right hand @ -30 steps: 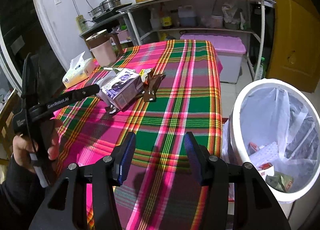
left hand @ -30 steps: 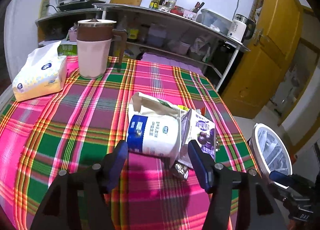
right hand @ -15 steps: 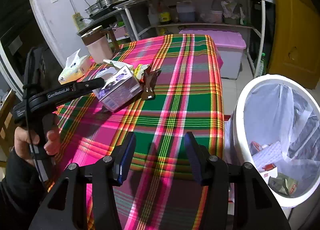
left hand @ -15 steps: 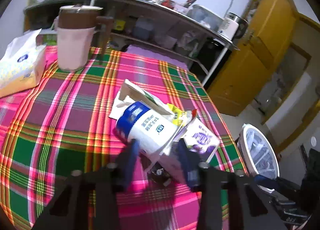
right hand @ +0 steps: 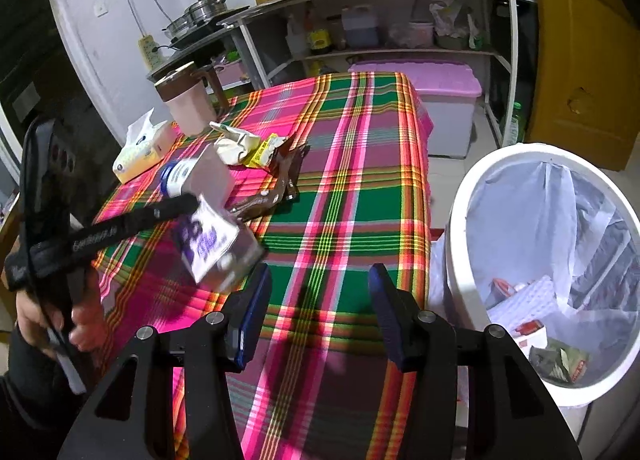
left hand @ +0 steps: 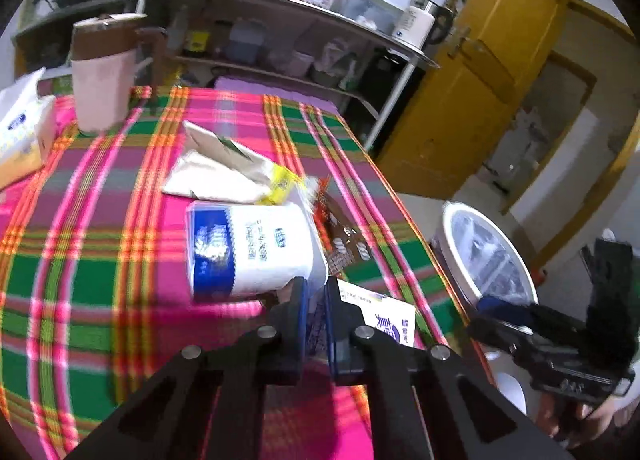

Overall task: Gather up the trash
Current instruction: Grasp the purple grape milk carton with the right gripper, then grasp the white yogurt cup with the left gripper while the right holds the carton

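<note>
My left gripper (left hand: 316,292) is shut on a purple-and-white carton (left hand: 384,320) and holds it lifted above the plaid table; the carton also shows in the right wrist view (right hand: 212,244), blurred. A blue-and-white paper roll pack (left hand: 248,248), a cream wrapper (left hand: 224,176), a yellow wrapper (left hand: 284,184) and a brown wrapper (left hand: 340,236) lie on the cloth. My right gripper (right hand: 320,312) is open and empty above the table's near edge. A white bin (right hand: 548,260) with a plastic liner stands to its right, with trash inside.
A pink jug with a brown lid (left hand: 104,76) and a tissue pack (left hand: 20,128) stand at the table's far left. Metal shelves (right hand: 380,16) with bottles and a pink-lidded box (right hand: 432,100) are behind. A yellow door (left hand: 480,72) is at right.
My left gripper moved in, closed on the purple carton and lifted it off the table toward the right. The paper roll pack shifted. My right gripper stayed open.
</note>
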